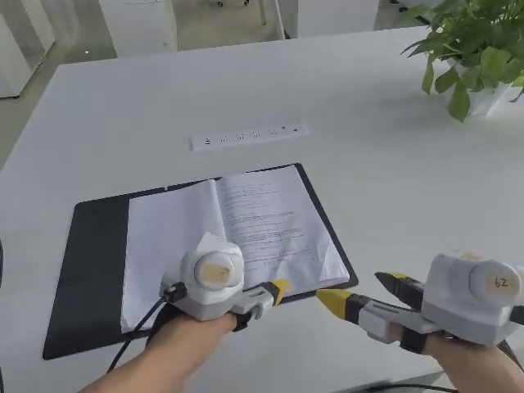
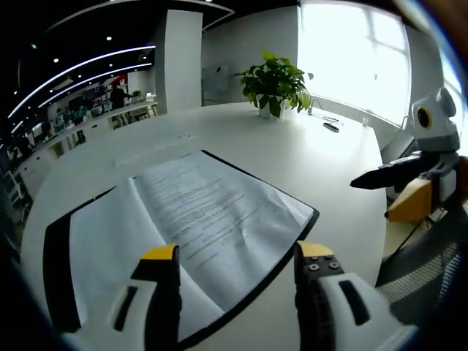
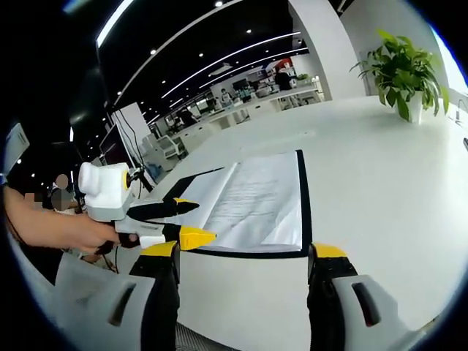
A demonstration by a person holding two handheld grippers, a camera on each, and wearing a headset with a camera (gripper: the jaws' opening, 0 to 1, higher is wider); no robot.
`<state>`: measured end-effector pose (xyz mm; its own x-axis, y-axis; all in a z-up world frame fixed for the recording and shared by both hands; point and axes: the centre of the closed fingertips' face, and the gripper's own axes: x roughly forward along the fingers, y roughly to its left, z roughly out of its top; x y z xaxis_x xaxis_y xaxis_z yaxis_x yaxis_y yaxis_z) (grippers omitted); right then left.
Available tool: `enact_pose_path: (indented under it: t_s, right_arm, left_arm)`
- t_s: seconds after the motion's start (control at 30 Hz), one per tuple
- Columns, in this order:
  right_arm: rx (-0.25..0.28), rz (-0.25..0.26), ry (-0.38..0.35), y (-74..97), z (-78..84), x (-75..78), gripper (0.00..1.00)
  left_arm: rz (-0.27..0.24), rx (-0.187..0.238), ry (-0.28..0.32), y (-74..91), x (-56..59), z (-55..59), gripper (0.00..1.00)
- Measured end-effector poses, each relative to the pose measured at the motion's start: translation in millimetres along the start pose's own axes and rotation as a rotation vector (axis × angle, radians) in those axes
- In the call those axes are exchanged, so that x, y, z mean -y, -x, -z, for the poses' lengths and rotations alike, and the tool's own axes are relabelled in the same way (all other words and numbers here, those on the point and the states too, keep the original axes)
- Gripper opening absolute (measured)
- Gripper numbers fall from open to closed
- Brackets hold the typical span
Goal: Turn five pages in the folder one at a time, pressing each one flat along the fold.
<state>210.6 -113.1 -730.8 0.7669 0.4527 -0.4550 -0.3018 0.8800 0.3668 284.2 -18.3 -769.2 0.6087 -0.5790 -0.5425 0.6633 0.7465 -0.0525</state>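
Folder [image 1: 90,270] lies open on the white counter [image 1: 393,123], its black cover showing as a wide band on its left side. A blank-looking sheet [image 1: 168,241] rests on the left of the fold and a printed page [image 1: 274,221] on the right, which bows up slightly toward the fold.

Left gripper [image 2: 238,252] sits at the folder's near edge with its jaws spread and gripping nothing. One jaw is over the printed page and the other is past the folder's edge, over the counter. It seems to hover, though I cannot tell whether it touches the paper.

Right gripper [image 1: 360,288] is off the folder's near right corner, jaws spread wide and empty, pointing toward the left gripper.

Beyond the folder's far edge lies a white power strip [image 1: 250,137]. A potted plant [image 1: 475,49] stands well off to the folder's far right.
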Motion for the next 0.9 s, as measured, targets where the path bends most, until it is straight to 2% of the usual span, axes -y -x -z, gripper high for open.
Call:
enact_pose_path:
  t_s: [0.2,0.37,0.47,0.5,0.67,0.9]
  right_arm:
    - [-0.012,-0.002,0.016,-5.3,2.4,1.0,0.70]
    - [-0.019,-0.009,0.012,-11.3,4.5,2.6,0.69]
    - [-0.026,-0.010,0.015,-14.0,6.5,3.7,0.69]
    - [-0.025,-0.011,0.011,-15.0,6.7,3.9,0.69]
    - [-0.029,-0.016,0.008,-17.4,8.0,4.3,0.69]
    - [-0.028,-0.016,-0.005,-19.3,8.5,6.8,0.69]
  left_arm:
    - [0.001,0.006,-0.013,-20.0,10.1,-0.5,0.60]
    - [-0.034,-0.002,-0.012,-37.3,3.9,2.2,0.59]
    - [-0.047,0.009,-0.004,-42.5,1.7,0.3,0.57]
    - [-0.061,0.003,-0.019,-44.7,-1.0,1.8,0.56]
    - [-0.077,-0.015,-0.007,-51.6,-3.5,9.6,0.53]
    - [-0.102,0.004,-0.045,-52.9,-3.6,12.3,0.51]
